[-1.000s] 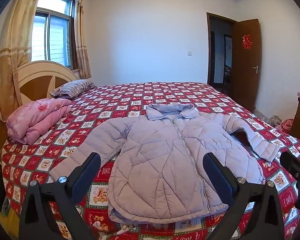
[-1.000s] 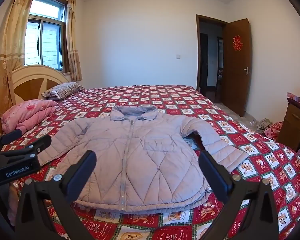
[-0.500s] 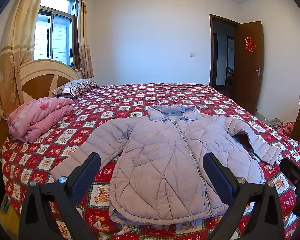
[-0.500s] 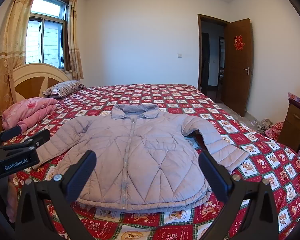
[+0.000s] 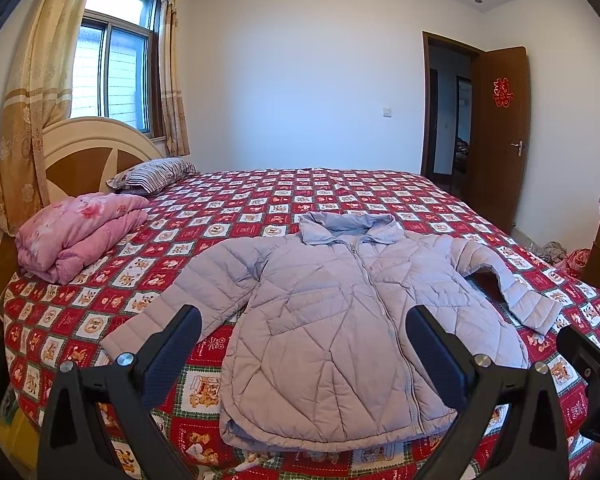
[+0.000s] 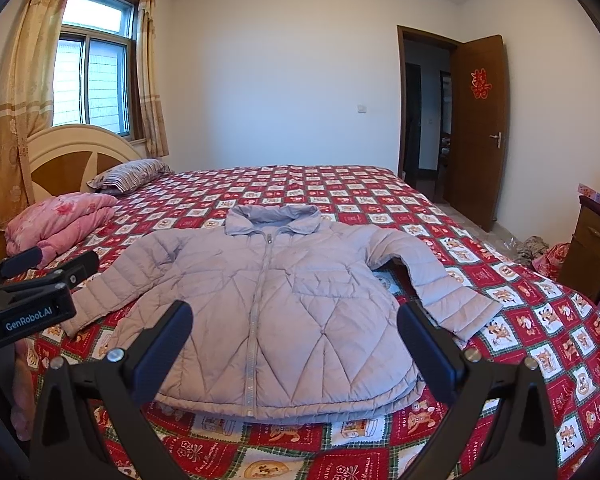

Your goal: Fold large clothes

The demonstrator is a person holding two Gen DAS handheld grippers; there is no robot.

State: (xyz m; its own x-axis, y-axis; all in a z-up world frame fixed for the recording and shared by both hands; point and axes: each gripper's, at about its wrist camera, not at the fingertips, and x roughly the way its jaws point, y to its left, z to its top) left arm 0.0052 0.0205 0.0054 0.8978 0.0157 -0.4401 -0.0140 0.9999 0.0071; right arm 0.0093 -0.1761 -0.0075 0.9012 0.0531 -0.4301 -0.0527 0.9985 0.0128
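Your left gripper (image 5: 304, 344) hangs with jaws spread wide, gripping nothing, and your right gripper (image 6: 294, 340) is just as wide and bare. Both hover above the near hem of the lilac puffer jacket (image 6: 276, 300), lying zipped and face-up, sleeves splayed, on the red patterned bedspread (image 6: 340, 188). A pink quilt (image 5: 76, 236) sits by the headboard.

Jacket (image 5: 340, 328): pale lilac, quilted, zipped shut. Lies flat, front up, on bed (image 5: 284, 200); collar toward far edge, both sleeves spread outward.
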